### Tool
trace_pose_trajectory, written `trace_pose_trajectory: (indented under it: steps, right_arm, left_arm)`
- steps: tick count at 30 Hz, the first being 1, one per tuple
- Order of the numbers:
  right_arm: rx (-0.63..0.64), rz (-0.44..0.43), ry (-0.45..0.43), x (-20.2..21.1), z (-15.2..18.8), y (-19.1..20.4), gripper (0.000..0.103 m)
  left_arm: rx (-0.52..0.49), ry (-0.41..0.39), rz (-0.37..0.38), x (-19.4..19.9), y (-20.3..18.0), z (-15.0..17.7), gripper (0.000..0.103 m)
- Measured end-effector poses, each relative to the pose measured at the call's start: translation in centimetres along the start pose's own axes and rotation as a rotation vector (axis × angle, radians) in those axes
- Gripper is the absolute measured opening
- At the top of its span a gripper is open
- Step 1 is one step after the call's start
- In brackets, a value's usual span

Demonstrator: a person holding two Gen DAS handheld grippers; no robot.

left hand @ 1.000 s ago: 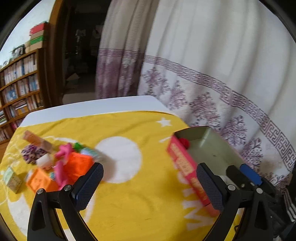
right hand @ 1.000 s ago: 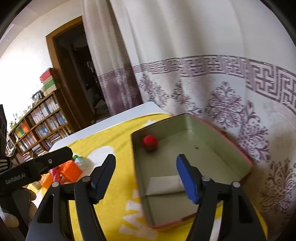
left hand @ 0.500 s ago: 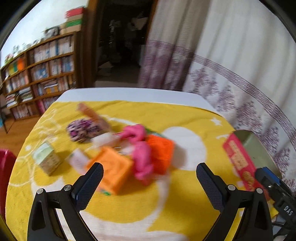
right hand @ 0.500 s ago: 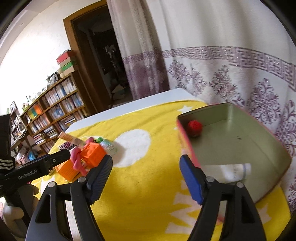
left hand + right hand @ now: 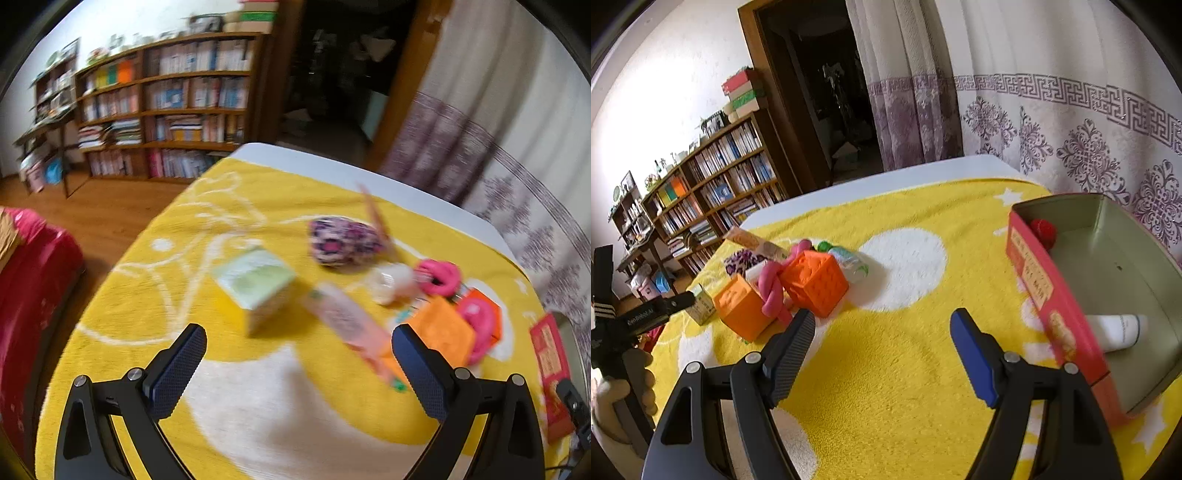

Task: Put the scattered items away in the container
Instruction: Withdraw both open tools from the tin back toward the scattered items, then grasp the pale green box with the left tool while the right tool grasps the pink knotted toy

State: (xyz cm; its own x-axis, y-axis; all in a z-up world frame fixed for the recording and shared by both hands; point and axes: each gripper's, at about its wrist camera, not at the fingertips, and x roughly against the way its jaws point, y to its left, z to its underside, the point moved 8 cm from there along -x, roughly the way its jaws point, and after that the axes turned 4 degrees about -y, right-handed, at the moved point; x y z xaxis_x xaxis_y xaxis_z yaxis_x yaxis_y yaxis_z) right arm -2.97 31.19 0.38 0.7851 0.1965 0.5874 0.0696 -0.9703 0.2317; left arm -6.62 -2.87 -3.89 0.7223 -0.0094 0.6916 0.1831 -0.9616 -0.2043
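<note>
My left gripper is open and empty above the yellow blanket, just short of a pale green box and a pink tube. Beyond lie a purple patterned pouch, a white bottle, pink rings and orange cubes. My right gripper is open and empty, between the orange cubes at left and the red tin container at right. The tin holds a red ball and a white tube.
The table's white edge runs along the far side. A bookshelf and a dark doorway stand behind, a patterned curtain at right, and a red seat left of the table. The left gripper also shows in the right wrist view.
My left gripper has swung left from the tin to the pile of items, now facing the green box. My right gripper has pulled back and left, away from the tin.
</note>
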Motion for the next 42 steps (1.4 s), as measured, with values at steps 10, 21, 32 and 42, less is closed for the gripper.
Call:
trace_pose_trajectory:
  steps: [10,21,32,42]
  right_arm:
    - [0.024,-0.01,0.034,-1.1,0.0,2.1,0.079]
    - [0.065,-0.092,0.061,-2.3,-0.8,6.2,0.079]
    - [0.083,-0.123,0.105,-3.8,0.0,8.1,0.079]
    - [0.098,-0.135,0.144,-5.2,0.8,9.2,0.079]
  left_arm:
    - [-0.052,0.01,-0.043,-1.0,2.7,-1.2,0.102]
    - [-0.249,0.003,-0.071,-2.5,2.7,-2.4,0.102]
    - [-0.359,0.072,-0.005,-6.7,2.7,-2.2,0.102]
    - [-0.312,0.121,0.029,-8.5,3.2,-1.3,0.101]
